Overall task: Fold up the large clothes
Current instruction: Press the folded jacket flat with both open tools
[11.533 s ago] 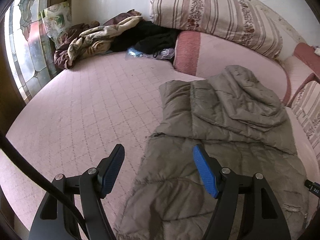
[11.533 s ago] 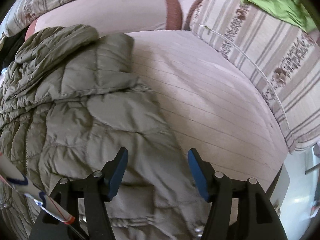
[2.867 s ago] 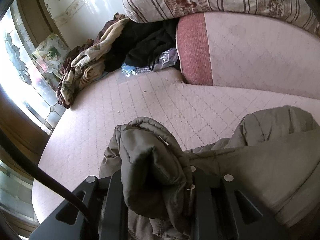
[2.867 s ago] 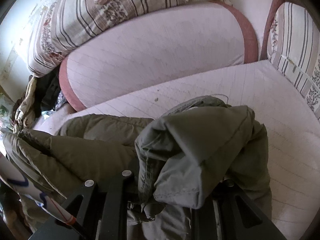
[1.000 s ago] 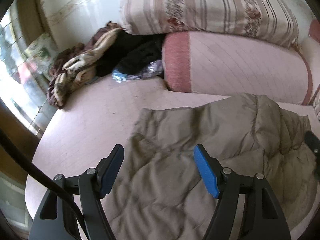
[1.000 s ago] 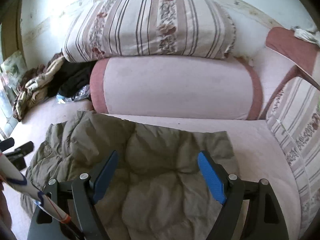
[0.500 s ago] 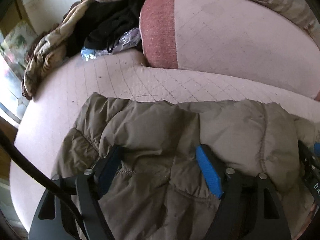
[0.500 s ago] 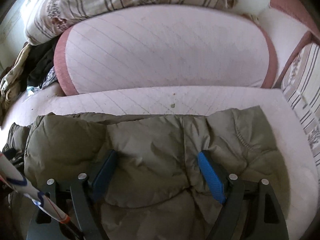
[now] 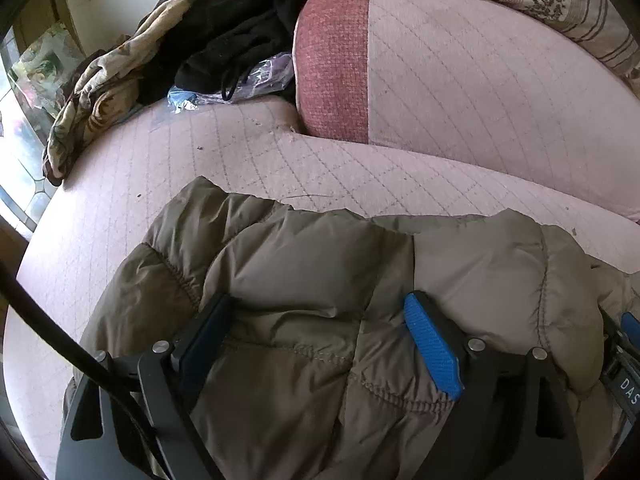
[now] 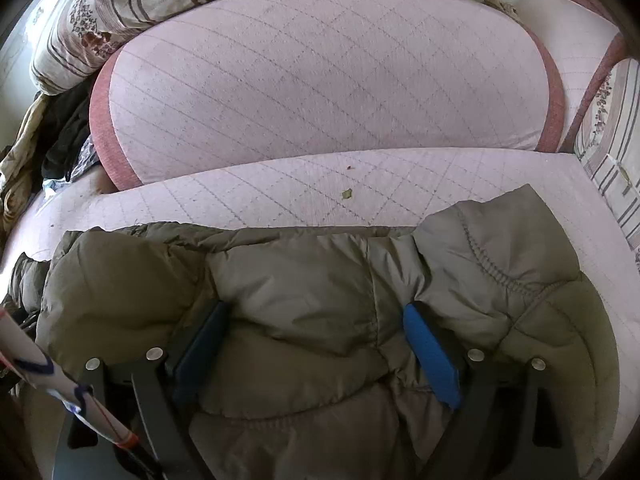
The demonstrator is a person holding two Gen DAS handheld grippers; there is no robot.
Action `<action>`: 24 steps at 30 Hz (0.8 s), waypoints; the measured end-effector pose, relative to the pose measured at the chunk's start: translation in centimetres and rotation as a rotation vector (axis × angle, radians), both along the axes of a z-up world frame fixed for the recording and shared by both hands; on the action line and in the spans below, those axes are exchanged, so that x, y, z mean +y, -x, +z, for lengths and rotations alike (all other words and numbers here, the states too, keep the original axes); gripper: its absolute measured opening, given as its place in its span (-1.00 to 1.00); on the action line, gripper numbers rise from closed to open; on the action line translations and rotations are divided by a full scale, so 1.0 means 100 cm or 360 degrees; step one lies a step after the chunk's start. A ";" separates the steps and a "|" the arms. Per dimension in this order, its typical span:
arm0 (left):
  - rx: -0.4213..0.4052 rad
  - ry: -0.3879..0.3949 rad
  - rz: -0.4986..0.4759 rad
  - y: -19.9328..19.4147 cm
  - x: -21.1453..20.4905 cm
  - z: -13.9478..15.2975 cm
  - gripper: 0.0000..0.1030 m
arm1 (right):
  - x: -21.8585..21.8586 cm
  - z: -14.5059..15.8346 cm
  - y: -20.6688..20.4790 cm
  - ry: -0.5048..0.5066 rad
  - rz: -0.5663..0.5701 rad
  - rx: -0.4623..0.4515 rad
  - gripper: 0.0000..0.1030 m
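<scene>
The olive puffer jacket [image 9: 320, 288] lies already doubled on the bed [image 9: 160, 168], with both the left claw [image 9: 320, 332] and right claw [image 10: 316, 336] spread wide, pressing it, so probably only final flattening remains.

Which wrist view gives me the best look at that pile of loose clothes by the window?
The left wrist view. It shows the pile of loose clothes in full: patterned fabric, dark garments and a plastic bag beside the pink bolster. The right wrist view catches only a cropped sliver of the pile at its left edge, behind the jacket.
</scene>
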State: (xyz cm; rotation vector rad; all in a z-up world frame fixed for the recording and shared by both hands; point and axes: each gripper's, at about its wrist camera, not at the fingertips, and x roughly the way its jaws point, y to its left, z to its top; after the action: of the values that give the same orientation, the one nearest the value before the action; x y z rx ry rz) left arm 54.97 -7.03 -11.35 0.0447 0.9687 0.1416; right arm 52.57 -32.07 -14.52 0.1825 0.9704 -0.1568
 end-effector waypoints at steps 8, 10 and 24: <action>0.0033 0.0038 0.0033 0.020 0.016 0.028 0.68 | 0.005 0.015 0.001 0.0084 -0.0007 0.0029 0.80; -0.0033 0.0014 0.0034 0.040 0.026 0.050 0.68 | 0.005 0.031 0.011 0.0084 -0.0038 -0.0007 0.79; -0.0067 -0.0044 0.0130 0.113 0.092 0.060 0.68 | -0.038 0.062 0.098 0.0138 -0.0195 -0.0049 0.79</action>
State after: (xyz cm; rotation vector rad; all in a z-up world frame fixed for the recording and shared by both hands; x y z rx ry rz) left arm 43.67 2.15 -5.35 0.0270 0.9269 0.2305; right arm 42.82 -35.88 -8.31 0.1641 0.9203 -0.3075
